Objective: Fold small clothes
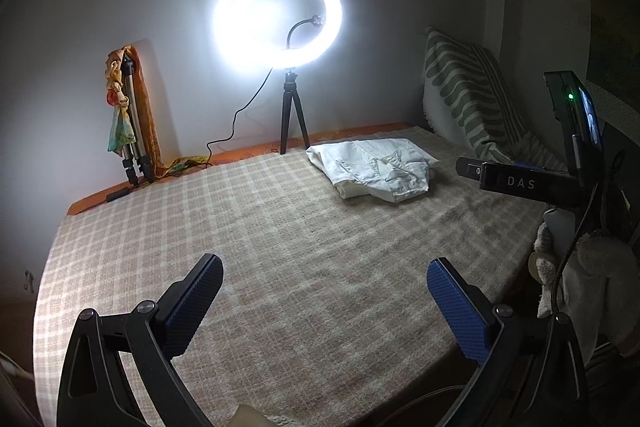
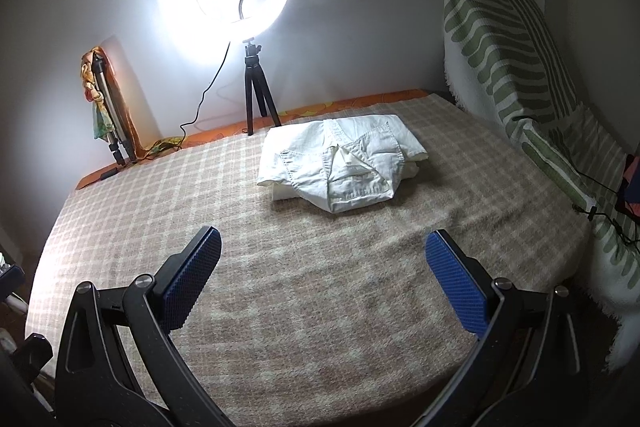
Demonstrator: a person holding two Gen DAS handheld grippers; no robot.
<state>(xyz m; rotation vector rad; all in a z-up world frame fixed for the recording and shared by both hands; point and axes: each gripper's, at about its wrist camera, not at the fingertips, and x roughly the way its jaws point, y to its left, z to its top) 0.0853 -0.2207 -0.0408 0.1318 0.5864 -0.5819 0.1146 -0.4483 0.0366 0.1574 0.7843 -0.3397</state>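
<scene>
Left tongs (image 1: 324, 277): black arms with blue textured pads, spread wide apart, gripping nothing, hovering over the near part of the bed.
Right tongs (image 2: 323, 251): same black and blue build, also spread wide with nothing between the pads, held above the bed; in the left wrist view their black body marked "DAS" shows to the right of the left tongs.
Garment: a white cotton garment with stitched seams (image 2: 340, 163), lying in a loosely folded heap on the bed, ahead of the right tongs and well apart from their tips; ahead and to the right of the left tongs (image 1: 372, 169). Neither tongs touch it.
Bed surface: a beige and cream checked blanket (image 2: 312, 307) spread flat under both tongs, with an orange patterned sheet (image 2: 360, 103) showing along the far edge.
Light: a glowing white ring lamp on a small black tripod (image 2: 256, 83), standing at the far edge of the bed beyond the garment, its cable trailing to the left.
Far left: a folded silver tripod draped with orange and green cloth (image 1: 128, 119), leaning against the wall.
Right side: a green and white striped cushion (image 2: 512, 55) propped against the wall, to the right of the garment.
</scene>
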